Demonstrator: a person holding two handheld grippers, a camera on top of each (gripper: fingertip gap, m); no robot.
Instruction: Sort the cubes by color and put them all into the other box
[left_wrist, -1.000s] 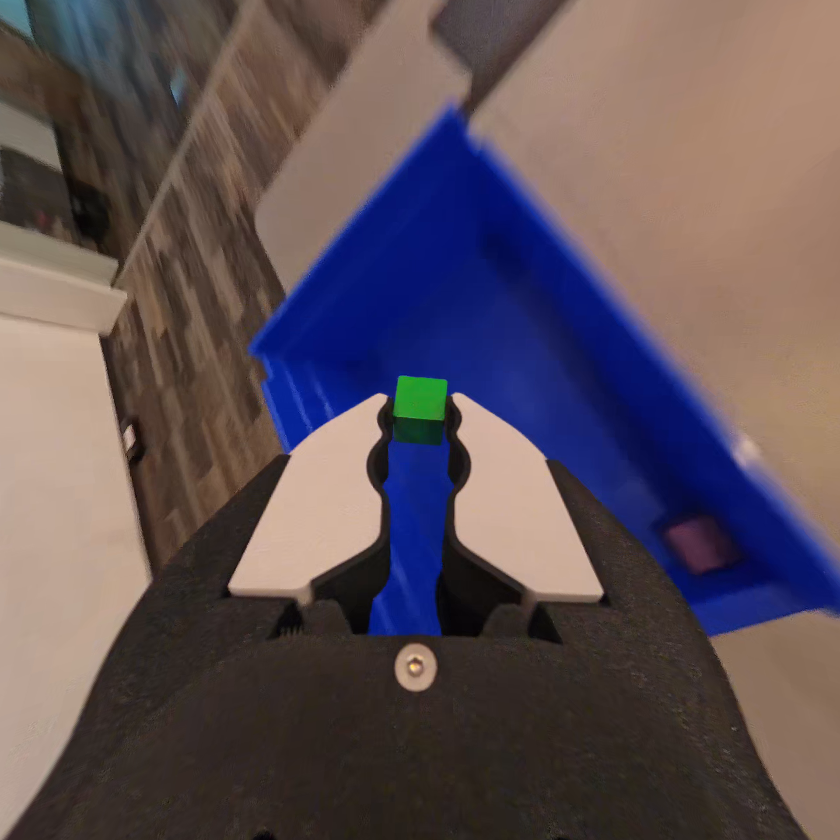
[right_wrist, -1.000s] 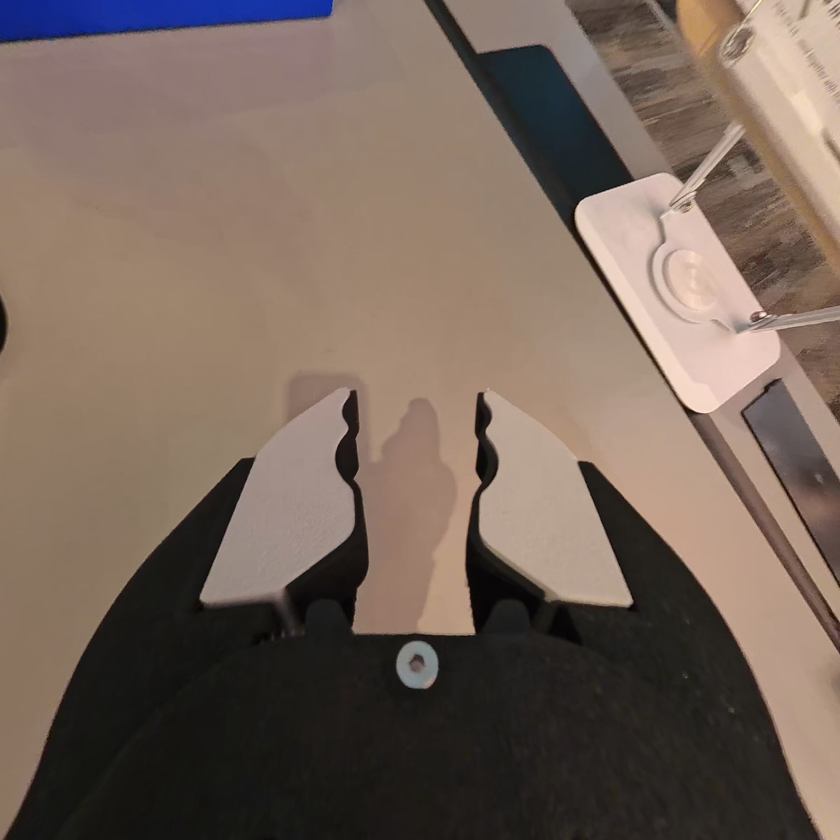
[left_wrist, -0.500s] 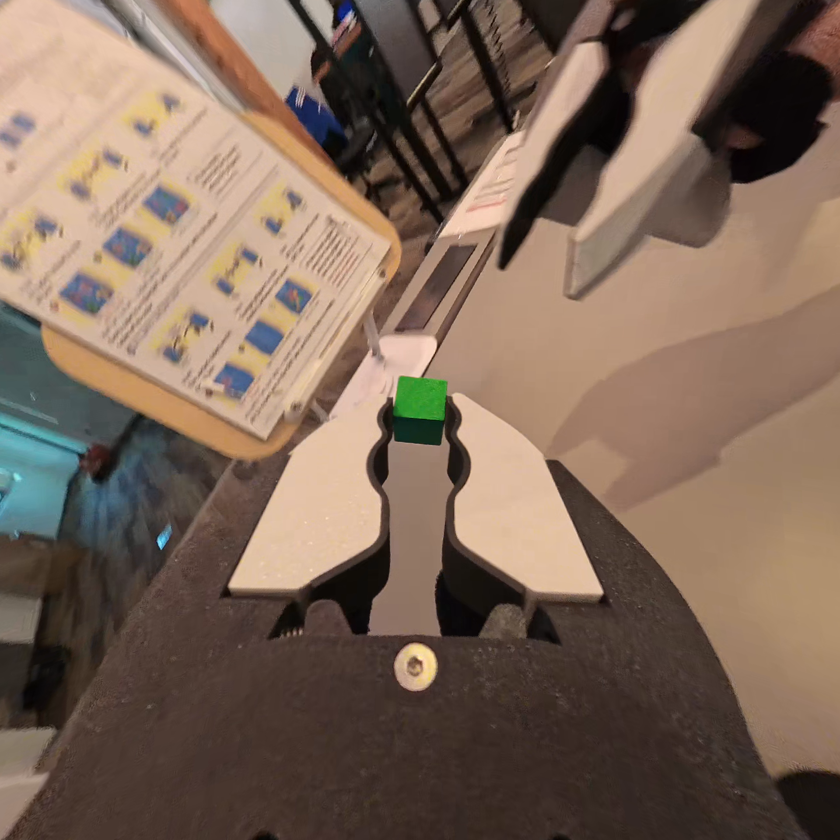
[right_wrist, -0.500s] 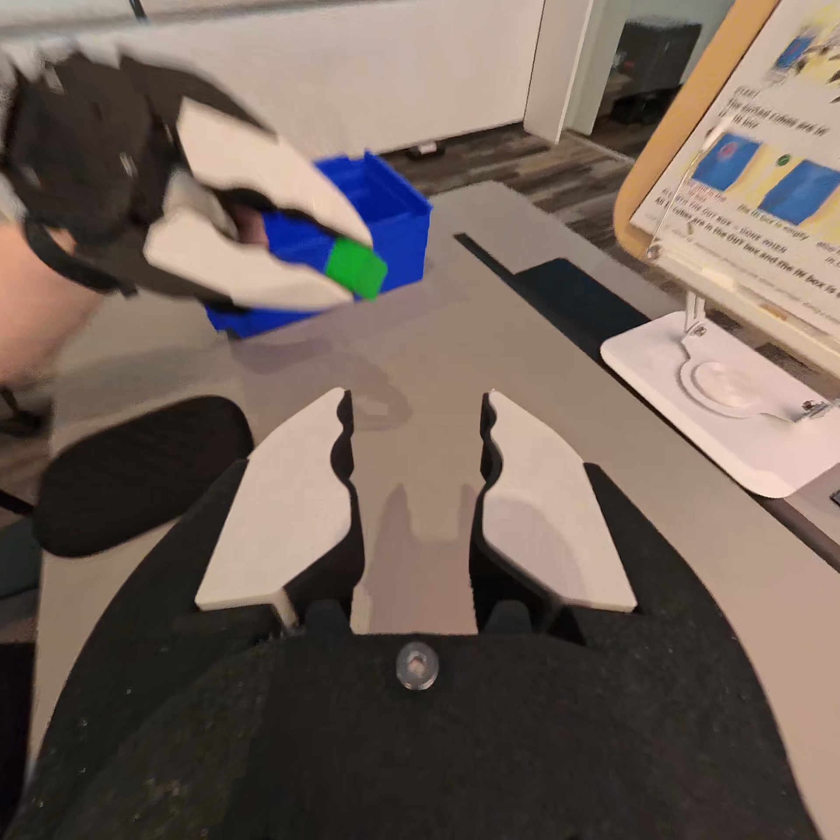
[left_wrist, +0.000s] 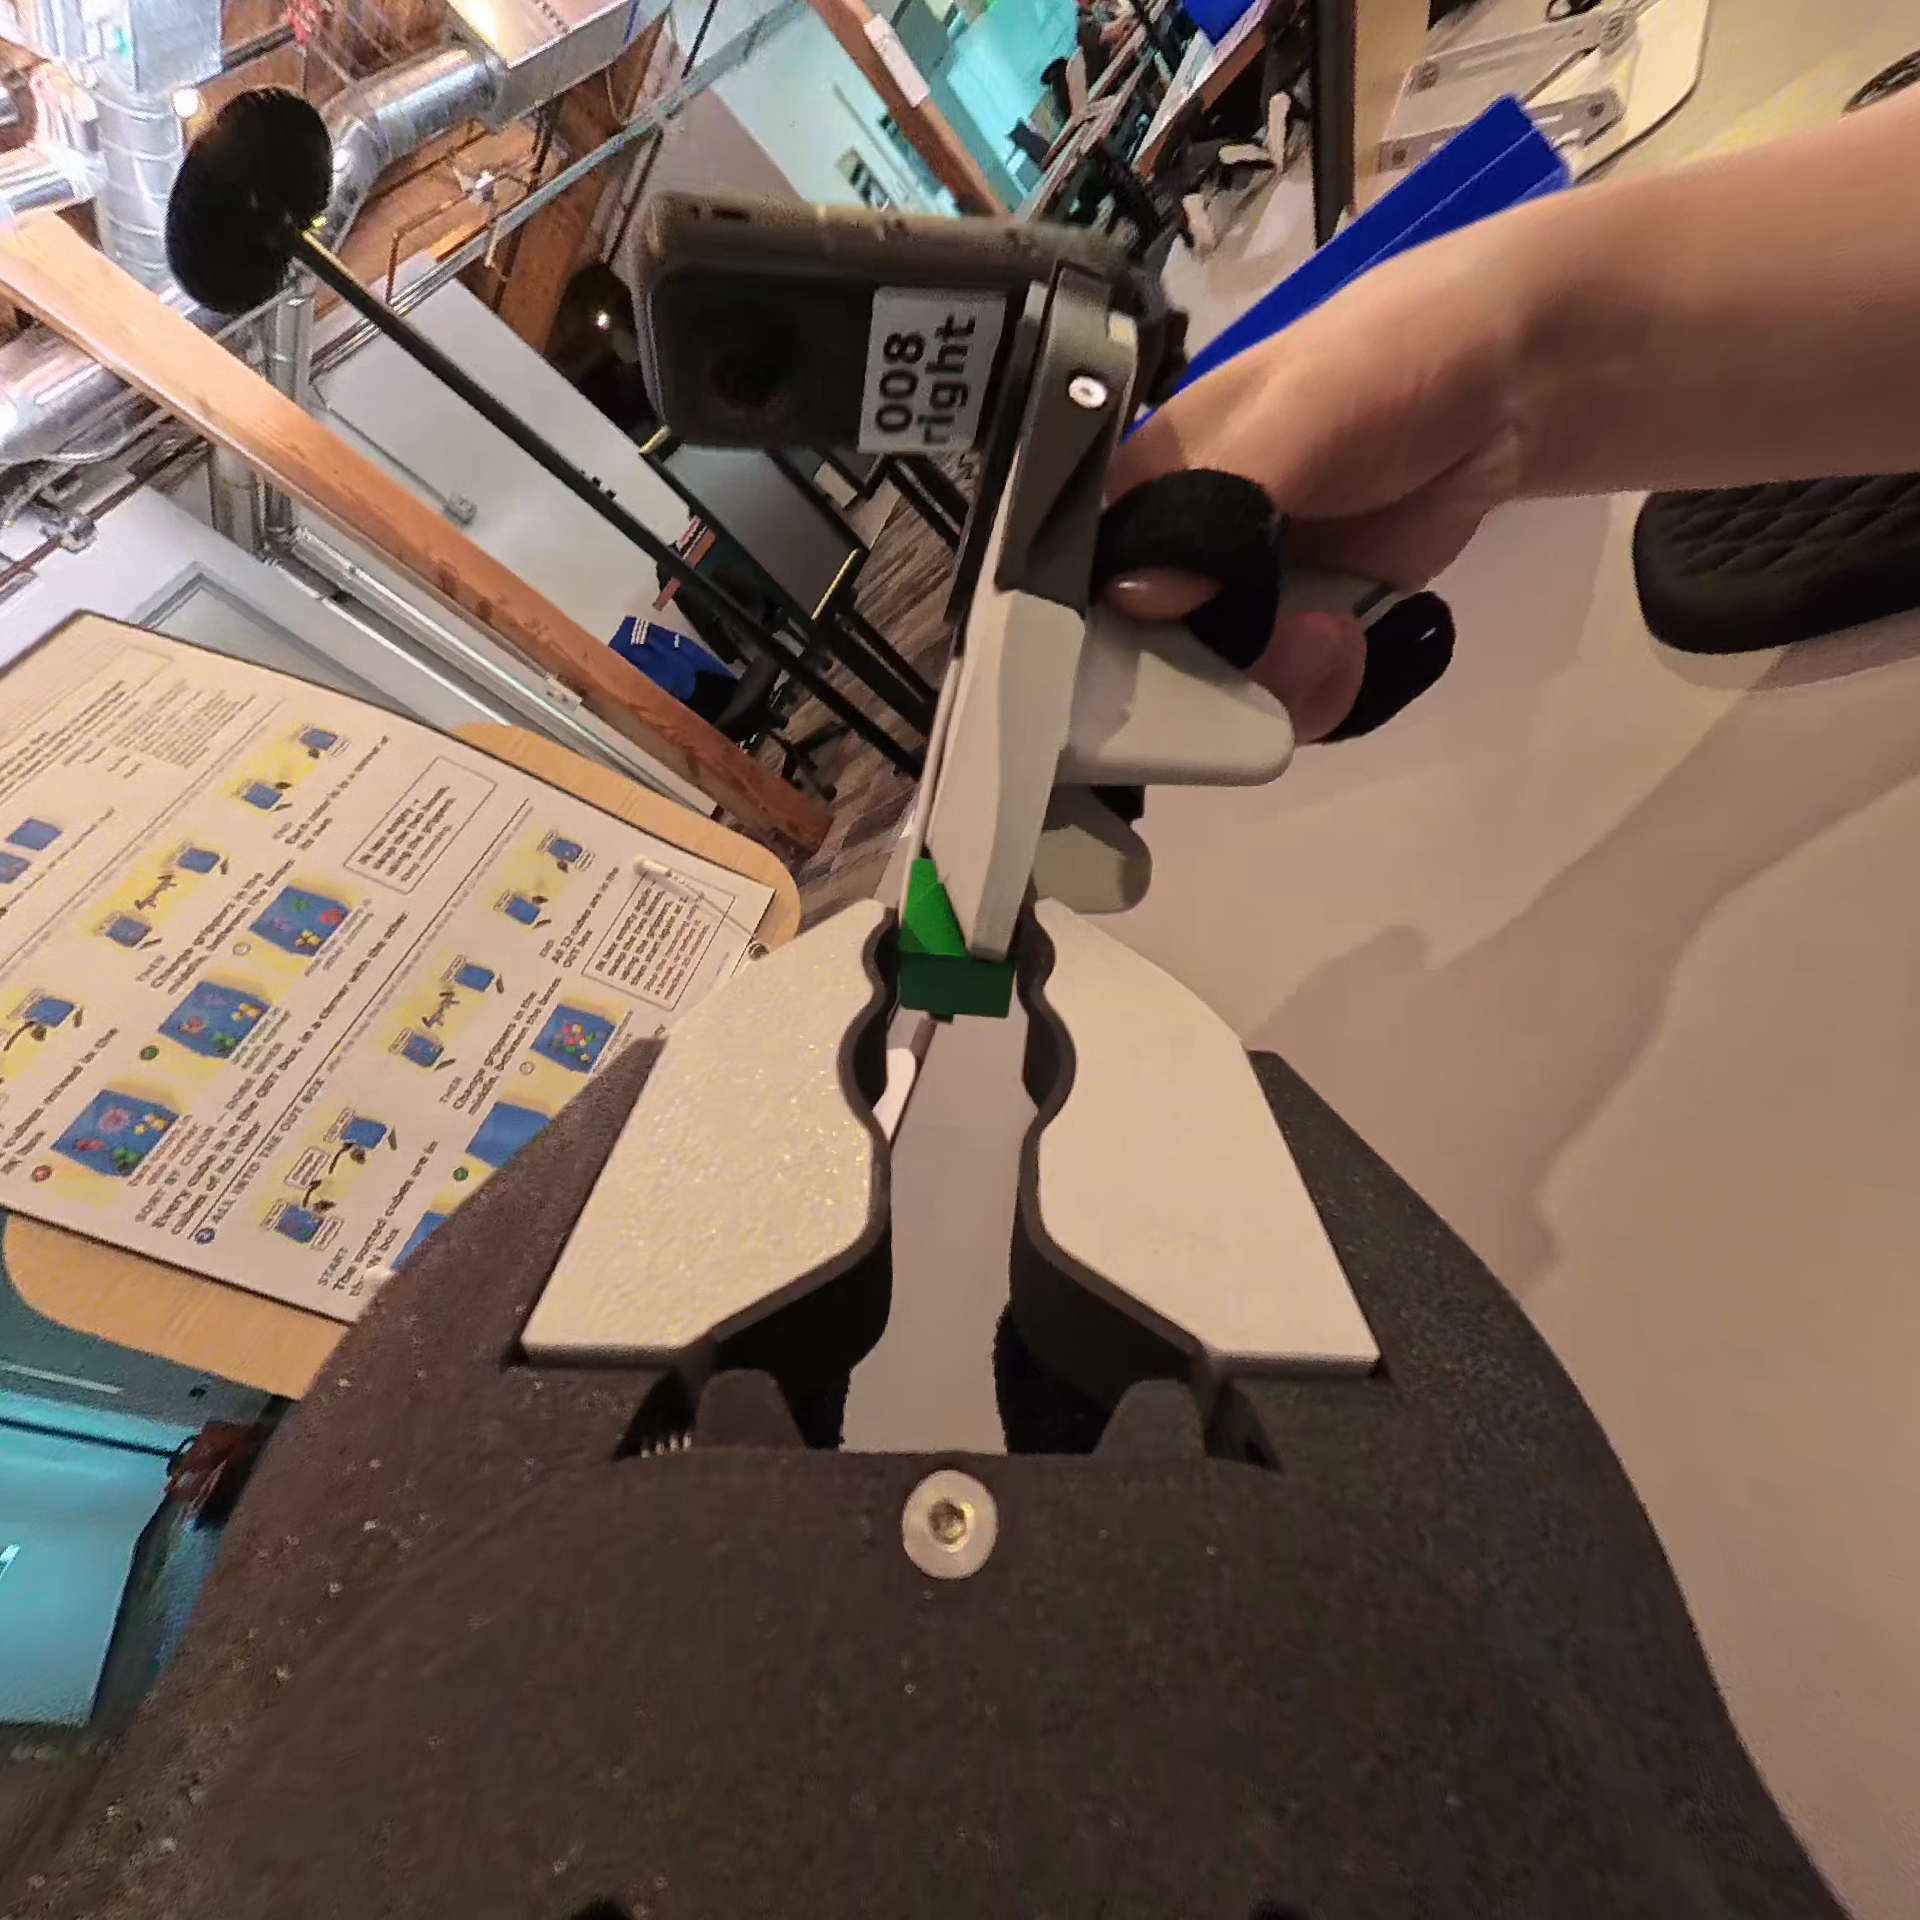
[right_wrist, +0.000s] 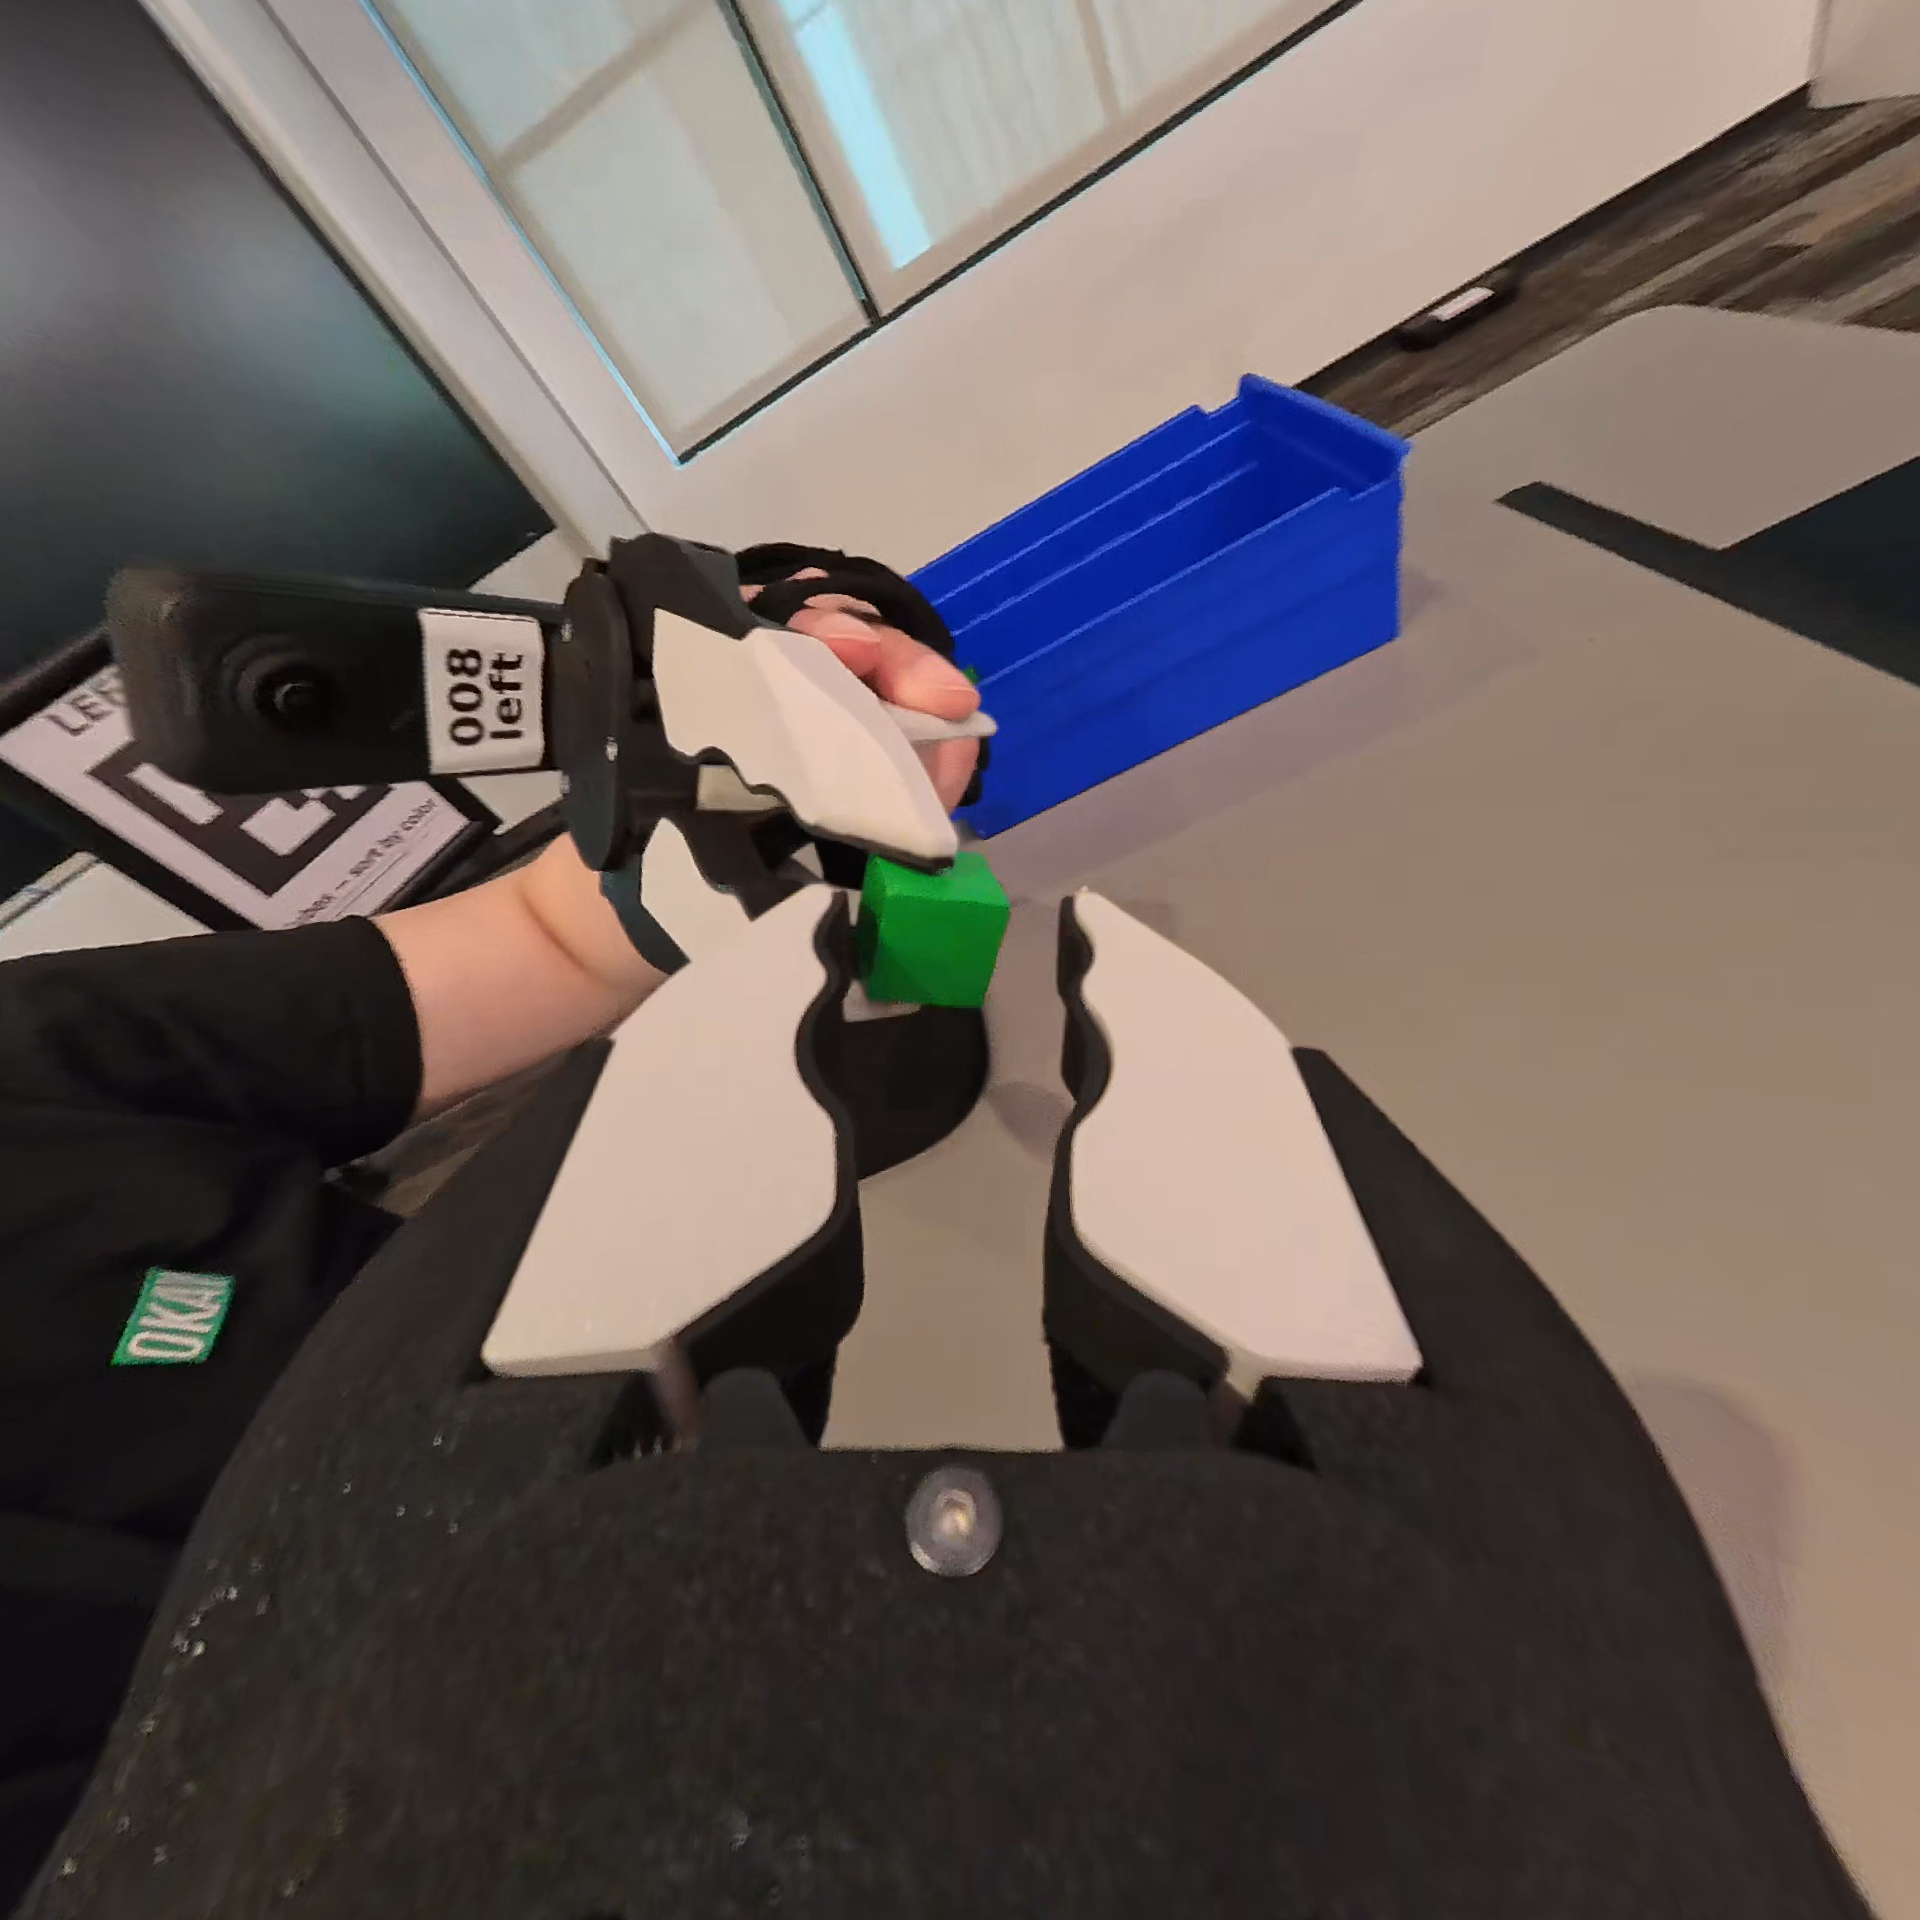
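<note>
A: Nearest first. Left gripper (left_wrist: 954, 961), black foam body with grey plastic fingers, is clenched on a small green cube (left_wrist: 951, 977) right at its fingertips. The cube is in the air above the grey tabletop (left_wrist: 1558, 1039), not in either box.

B: And the right gripper (right_wrist: 951, 951)?

A: Spread apart, holding nothing. In its own view the cube (right_wrist: 932, 943) sits between its fingertips, against the left-hand finger, with a gap to the other. The two grippers meet roughly at right angles, and the right gripper's fingers (left_wrist: 987, 810) come down edge-on over the cube.

B: So a handover?

A: My reading, yes. The move turns on that offset: the right gripper likely needs to centre before closing. A cube has no long axis to worry about. Whether a right finger already touches the cube I can't quite tell; the overlap hides it.

B: Farther out?

A: A long blue plastic box (right_wrist: 1174, 613) on the tabletop, beyond the person's left hand (right_wrist: 883, 665). Its contents aren't visible.

B: Writing?

A: White labels on both gripper cameras, a printed instruction sheet on a wooden board (left_wrist: 312, 956), a marker card, a green sleeve patch (right_wrist: 171, 1317). Wording not recorded.
</note>
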